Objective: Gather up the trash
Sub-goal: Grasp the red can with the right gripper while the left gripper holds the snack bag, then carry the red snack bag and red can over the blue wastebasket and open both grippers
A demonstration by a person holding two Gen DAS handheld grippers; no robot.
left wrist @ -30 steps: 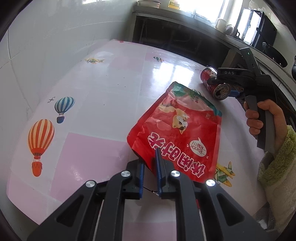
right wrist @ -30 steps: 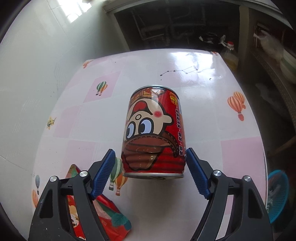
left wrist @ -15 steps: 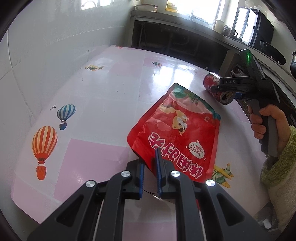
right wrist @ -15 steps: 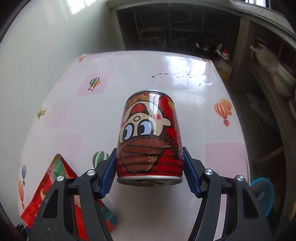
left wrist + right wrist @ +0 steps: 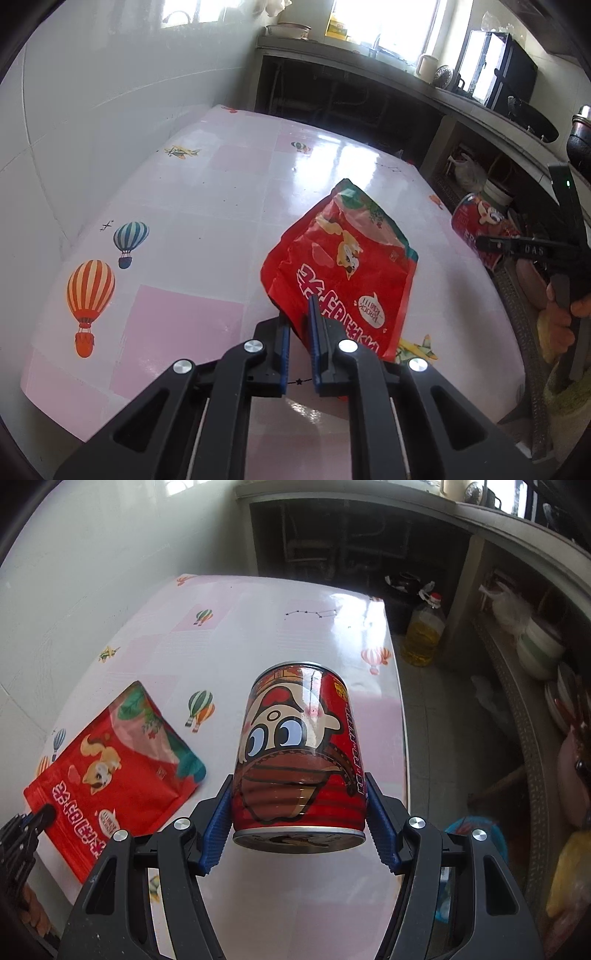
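Daylight enters through the windows (image 5: 384,22) at the far wall; these are overexposed to plain white. The glossy table (image 5: 207,229) carries a bright glare patch at its far end, and the red can (image 5: 301,753) shows a narrow vertical highlight. The recess under the counter (image 5: 351,550) is dim and lacks detail. Both views are sharp at centre. Fisheye distortion bends straight wall lines, and a dark vignette closes every corner.

"DAS" on the right claw (image 5: 532,251)
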